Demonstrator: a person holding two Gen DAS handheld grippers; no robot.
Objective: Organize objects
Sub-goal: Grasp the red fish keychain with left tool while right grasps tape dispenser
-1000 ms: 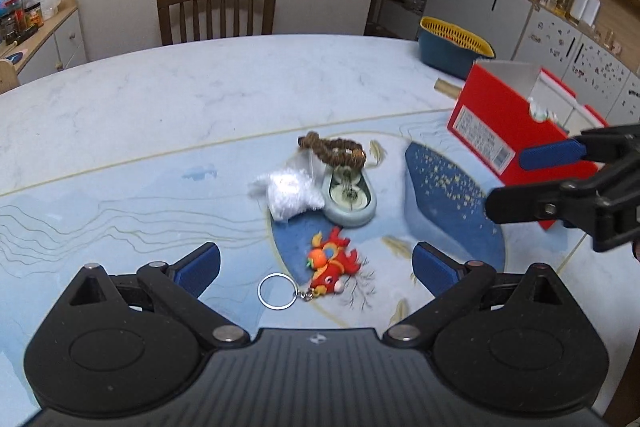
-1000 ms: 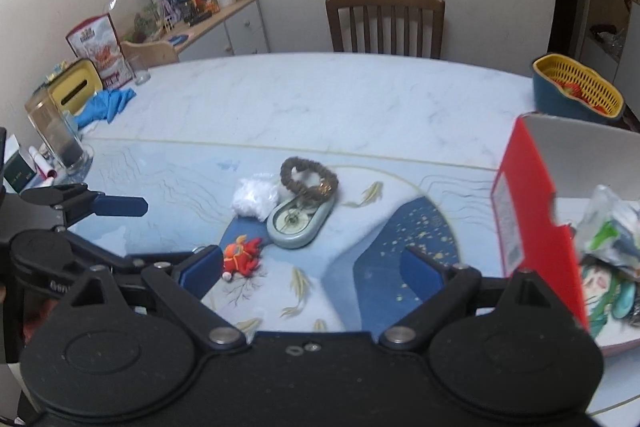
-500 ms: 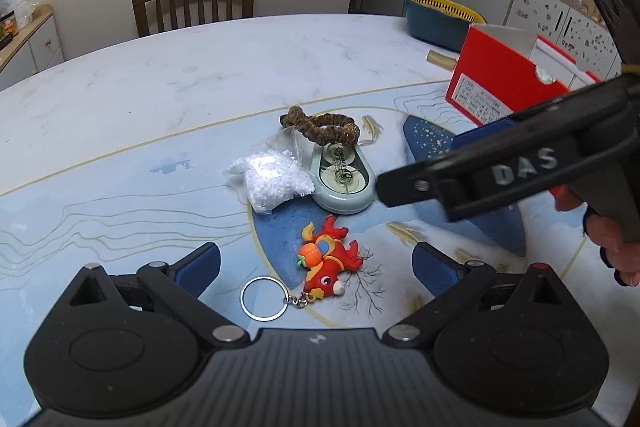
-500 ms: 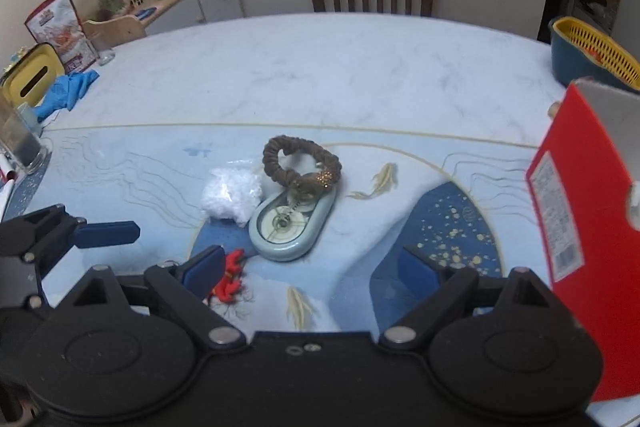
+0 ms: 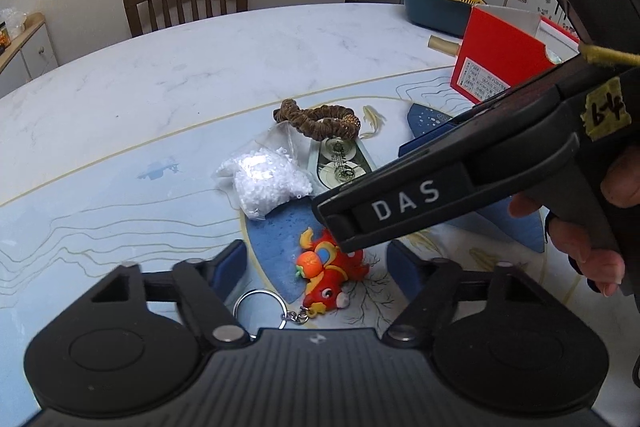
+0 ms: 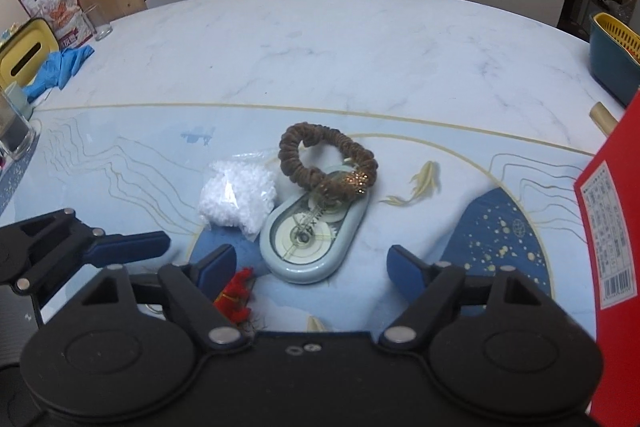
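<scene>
Left gripper (image 5: 320,267) closing around red fish keychain (image 5: 328,275), pads not yet touching; right gripper (image 6: 310,263) closing, empty, above correction tape dispenser (image 6: 312,239). Brown scrunchie (image 6: 326,163) draped over dispenser, bead bag (image 6: 236,199) touching alongside. Red box (image 5: 500,59) beyond, contents hidden.

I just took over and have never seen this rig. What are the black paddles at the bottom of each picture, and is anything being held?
Each picture comes from a camera on a hand-held gripper, looking along its two blue-padded fingers. The left gripper straddles the red fish keychain on the blue-and-white patterned table, jaws closing, not yet touching. The right gripper hovers by the pale oval correction-tape dispenser, also closing, empty. A brown scrunchie lies on the dispenser; a clear bag of white beads lies beside it.
</scene>
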